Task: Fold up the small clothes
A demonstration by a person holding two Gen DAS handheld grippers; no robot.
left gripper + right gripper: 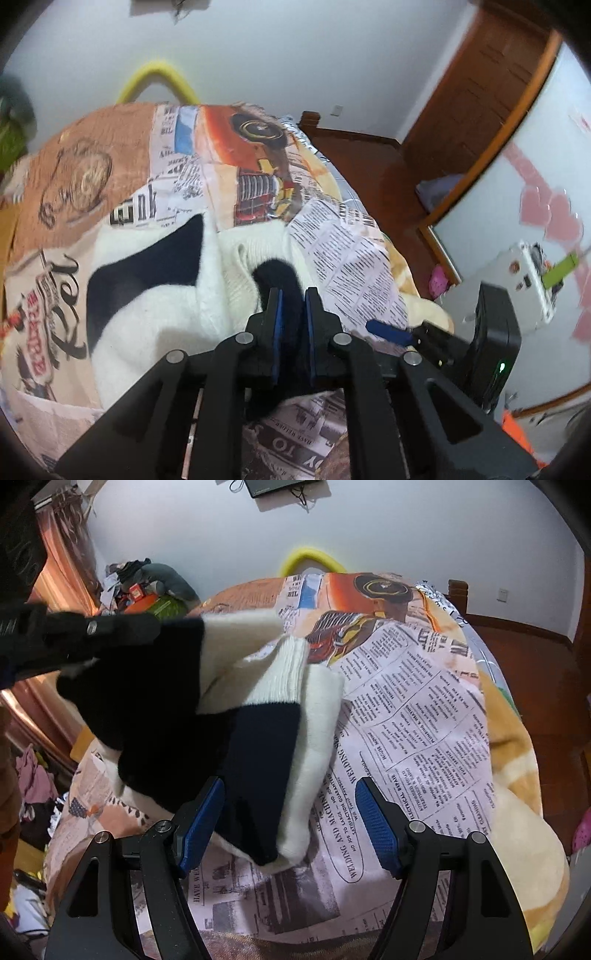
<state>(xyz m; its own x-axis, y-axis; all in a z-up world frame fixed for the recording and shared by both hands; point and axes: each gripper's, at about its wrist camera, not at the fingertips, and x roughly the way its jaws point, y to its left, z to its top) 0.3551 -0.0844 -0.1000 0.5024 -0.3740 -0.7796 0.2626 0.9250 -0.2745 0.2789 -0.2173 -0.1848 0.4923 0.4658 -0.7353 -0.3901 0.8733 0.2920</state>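
Bedding printed with newspaper columns, an orange locomotive and a brown sketch covers the bed [424, 709] under me, and a yellow-and-cream blanket [517, 775] shows at its right edge. Behind it stands a plain white wall [258, 55] with a yellow foam arc [159, 79] poking up past the mattress; dark wooden floor [362, 166] runs to a wooden door frame [480, 92] in the corner, and a heap of soft toys and clutter [147, 587] sits at the far left by a reddish curtain [62, 554]. One garment is in play — a cream-and-black knit sweater [258, 716], lying on the bed with its left part lifted. My left gripper [293, 299] has its jaws closed almost fully on a black fold of that sweater, the cloth pinched between the blue pads [277, 314] and hanging over the rest of the knit; in the right wrist view it reaches in from the left edge, gripping the dark cloth. My right gripper [290, 812] has its jaws standing wide apart, a lower corner of the sweater lying between them, the pads not pressing on it. I count two grippers, one sweater, one blanket. I see no container I can make out among the clutter.
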